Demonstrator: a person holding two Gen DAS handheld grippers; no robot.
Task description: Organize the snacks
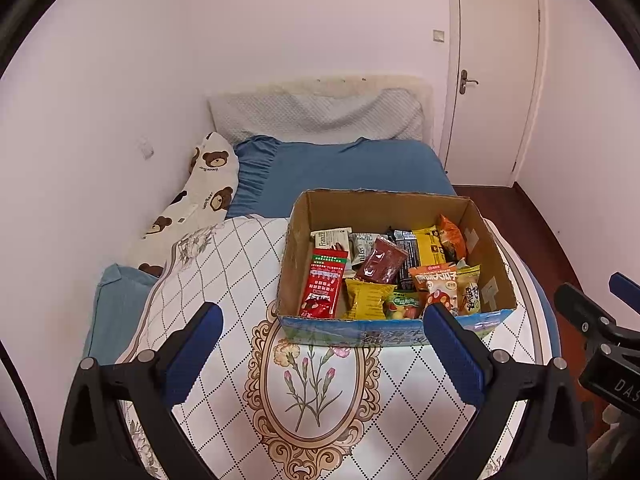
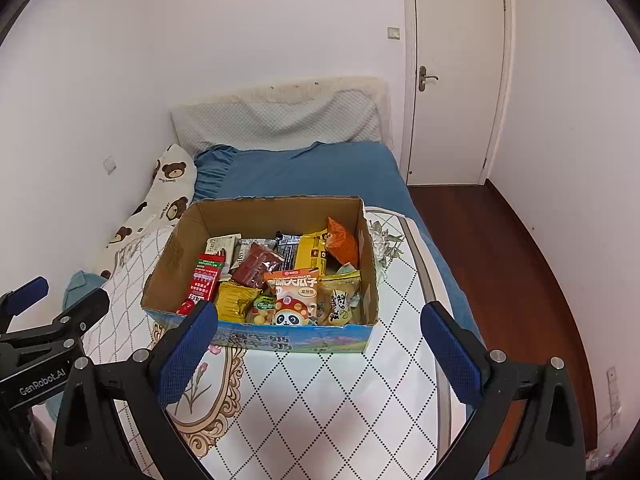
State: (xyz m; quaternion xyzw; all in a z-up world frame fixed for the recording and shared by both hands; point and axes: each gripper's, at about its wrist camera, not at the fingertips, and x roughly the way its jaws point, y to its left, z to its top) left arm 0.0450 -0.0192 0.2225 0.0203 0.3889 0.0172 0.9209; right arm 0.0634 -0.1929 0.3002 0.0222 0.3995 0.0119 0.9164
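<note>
cardboard box [image 1: 400, 208]: open-topped, sits on a quilted floral mat [image 1: 312, 380] laid over a blue-sheeted bed [image 1: 340, 168]. contents: red sachet [image 1: 324, 284] at left, dark red packet [image 1: 382, 260] in the middle, yellow bag [image 1: 366, 296] near the front wall, orange bag [image 1: 452, 236] in the far right corner, panda-print seed bag [image 2: 294, 296] at front. left gripper [image 1: 322, 320]: spread wide, empty, short of the box. right gripper [image 2: 320, 320]: spread wide, empty, short of the box.

Blue sheet [image 1: 340, 168], diamond-patterned white quilt [image 1: 240, 264], bear-print pillow [image 1: 208, 184]
</note>
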